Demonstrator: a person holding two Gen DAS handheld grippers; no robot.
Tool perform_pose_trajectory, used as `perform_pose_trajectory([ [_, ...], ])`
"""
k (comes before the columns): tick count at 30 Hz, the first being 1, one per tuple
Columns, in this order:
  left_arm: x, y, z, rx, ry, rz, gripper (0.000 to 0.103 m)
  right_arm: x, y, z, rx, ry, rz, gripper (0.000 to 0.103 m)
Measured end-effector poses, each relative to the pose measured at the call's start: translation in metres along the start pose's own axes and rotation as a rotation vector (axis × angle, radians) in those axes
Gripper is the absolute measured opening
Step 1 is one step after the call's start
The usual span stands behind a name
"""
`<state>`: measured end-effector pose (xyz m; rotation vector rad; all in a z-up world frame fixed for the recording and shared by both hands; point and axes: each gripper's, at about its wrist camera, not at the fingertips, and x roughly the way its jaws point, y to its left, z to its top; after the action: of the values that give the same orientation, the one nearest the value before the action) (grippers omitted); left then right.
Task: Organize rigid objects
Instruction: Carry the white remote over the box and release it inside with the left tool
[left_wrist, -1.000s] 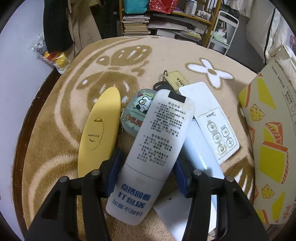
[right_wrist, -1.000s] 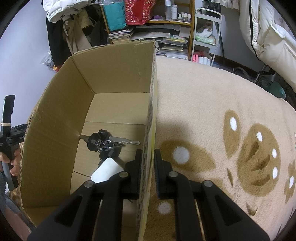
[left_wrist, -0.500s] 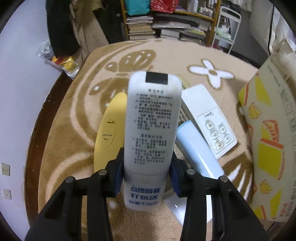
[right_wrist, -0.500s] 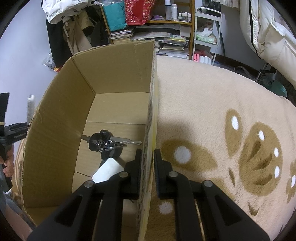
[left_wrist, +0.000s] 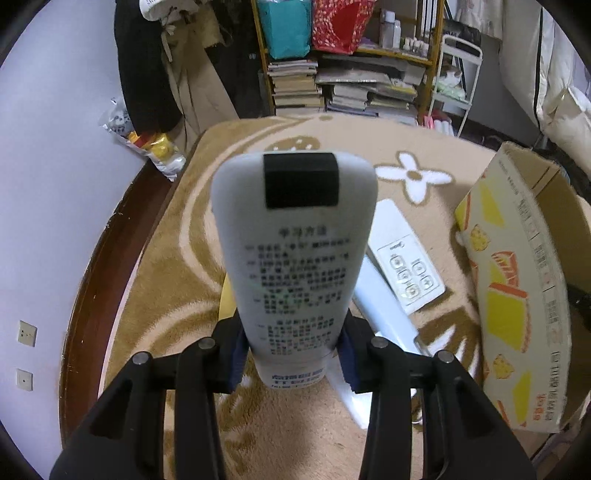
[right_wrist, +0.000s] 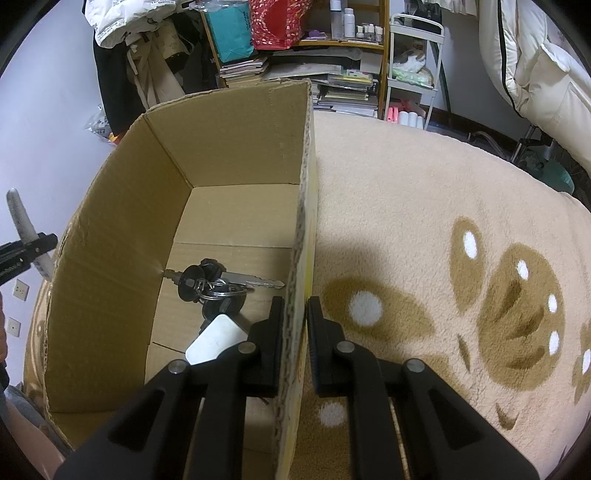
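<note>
My left gripper (left_wrist: 291, 354) is shut on a white remote control (left_wrist: 295, 258), held up off the rug with its printed back and black window facing the camera. Below it on the rug lie a white button remote (left_wrist: 406, 258) and a pale blue remote (left_wrist: 384, 306); a sliver of a yellow object (left_wrist: 227, 306) shows behind the held one. The cardboard box (left_wrist: 517, 295) stands at the right. In the right wrist view my right gripper (right_wrist: 295, 317) is shut on the box's wall (right_wrist: 301, 229). Inside lie a bunch of keys (right_wrist: 214, 284) and a white tag (right_wrist: 216, 339). The left gripper with the remote (right_wrist: 26, 232) shows at the far left.
The table is covered with a beige rug with brown patterns (right_wrist: 443, 258). Its dark wooden rim (left_wrist: 96, 280) runs along the left. Behind stand a bookshelf with stacked books (left_wrist: 332, 88), hanging clothes (left_wrist: 147, 55) and a white trolley (right_wrist: 410, 62). A snack bag (left_wrist: 147, 144) lies by the wall.
My left gripper has lifted the white remote off the pile and raised it high, tilting it upright. The right gripper has kept its hold on the box wall.
</note>
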<state>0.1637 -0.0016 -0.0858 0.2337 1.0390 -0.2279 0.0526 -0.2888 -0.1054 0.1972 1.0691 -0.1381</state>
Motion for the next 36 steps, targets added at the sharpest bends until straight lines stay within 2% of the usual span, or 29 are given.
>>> perform_pose_trajectory([
  [4, -0.016, -0.005, 0.004, 0.004, -0.026, -0.010, 0.039, 0.000, 0.000, 0.000, 0.001, 0.000, 0.001, 0.013],
  [14, -0.080, -0.044, 0.011, 0.076, -0.154, -0.041, 0.039, 0.000, 0.000, 0.000, 0.002, 0.000, 0.001, 0.013],
  [18, -0.096, -0.061, 0.018, 0.074, -0.157, -0.100, 0.039, 0.000, 0.000, 0.000, 0.002, 0.000, 0.001, 0.013],
  [22, -0.113, -0.077, 0.021, 0.106, -0.176, -0.091, 0.039, 0.000, 0.001, 0.000, 0.002, 0.000, 0.001, 0.013],
  [28, -0.140, -0.102, 0.025, 0.134, -0.213, -0.124, 0.039, -0.001, 0.002, 0.000, -0.008, -0.003, -0.005, 0.013],
  [36, -0.148, -0.133, 0.026, 0.118, -0.201, -0.203, 0.039, 0.000, 0.002, 0.000, -0.007, -0.003, -0.004, 0.013],
])
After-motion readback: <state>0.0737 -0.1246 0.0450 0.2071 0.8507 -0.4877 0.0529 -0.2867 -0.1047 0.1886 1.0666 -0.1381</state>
